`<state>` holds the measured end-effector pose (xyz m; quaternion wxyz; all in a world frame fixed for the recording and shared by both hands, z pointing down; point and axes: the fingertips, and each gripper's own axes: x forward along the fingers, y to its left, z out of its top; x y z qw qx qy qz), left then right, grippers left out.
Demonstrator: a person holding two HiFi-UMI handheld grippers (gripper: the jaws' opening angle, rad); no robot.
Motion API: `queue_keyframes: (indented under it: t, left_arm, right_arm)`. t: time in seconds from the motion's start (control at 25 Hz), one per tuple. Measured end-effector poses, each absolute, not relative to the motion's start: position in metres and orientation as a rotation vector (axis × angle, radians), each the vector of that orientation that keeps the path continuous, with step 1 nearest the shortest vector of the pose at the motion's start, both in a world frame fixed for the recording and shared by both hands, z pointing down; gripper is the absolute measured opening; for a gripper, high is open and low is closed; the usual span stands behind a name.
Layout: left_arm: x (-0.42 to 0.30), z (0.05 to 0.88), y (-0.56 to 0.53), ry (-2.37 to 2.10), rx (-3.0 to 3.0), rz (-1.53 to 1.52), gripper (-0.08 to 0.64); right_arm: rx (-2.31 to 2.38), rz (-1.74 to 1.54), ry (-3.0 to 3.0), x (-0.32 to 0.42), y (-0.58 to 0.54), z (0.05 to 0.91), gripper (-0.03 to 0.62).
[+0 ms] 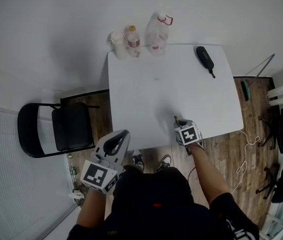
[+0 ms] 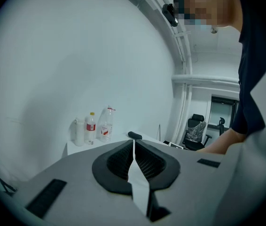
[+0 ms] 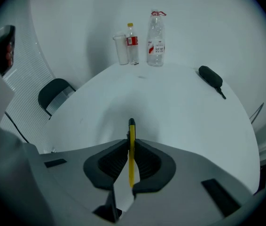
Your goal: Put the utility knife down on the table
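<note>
The utility knife (image 3: 131,131) is a thin yellow strip with a dark far tip. It stands on edge between the ribbed black pads of the right gripper (image 1: 182,125), whose jaws are pinched onto its flat sides. The knife's far end sticks out past the jaw tips toward the middle of the table (image 1: 146,84). It sits over the near edge of the smooth white tabletop, right of centre. From these angles it may be just above the surface or resting on it; I cannot tell which.

The person's right forearm reaches forward from the body to that near edge, with the marker cube facing up. The left arm is held lower and closer in, off the table's near left corner. The left gripper (image 2: 133,149) is tilted upward toward the wall, and its jaws are pressed together with nothing between them. Both grippers have matte grey shells around black grooved pads.

A black oblong case (image 1: 205,58) lies at the far right of the table. A white cup (image 1: 117,45), a small red-labelled bottle (image 1: 133,41) and a taller clear bottle (image 1: 159,34) stand along the far edge. A black folding chair (image 1: 56,129) stands to the left on the wooden floor (image 1: 251,114).
</note>
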<state>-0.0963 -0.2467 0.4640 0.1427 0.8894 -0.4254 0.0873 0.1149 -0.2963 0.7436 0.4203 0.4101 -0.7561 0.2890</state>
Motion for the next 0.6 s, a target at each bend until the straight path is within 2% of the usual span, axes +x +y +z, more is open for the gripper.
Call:
queue_keyframes:
  t: [0.6]
  left_arm:
    - [-0.085, 0.471, -0.247, -1.185, 2.527, 0.194, 0.034]
  right_arm:
    - [1.025, 0.740, -1.875, 0.117, -0.294, 0.759, 0.058]
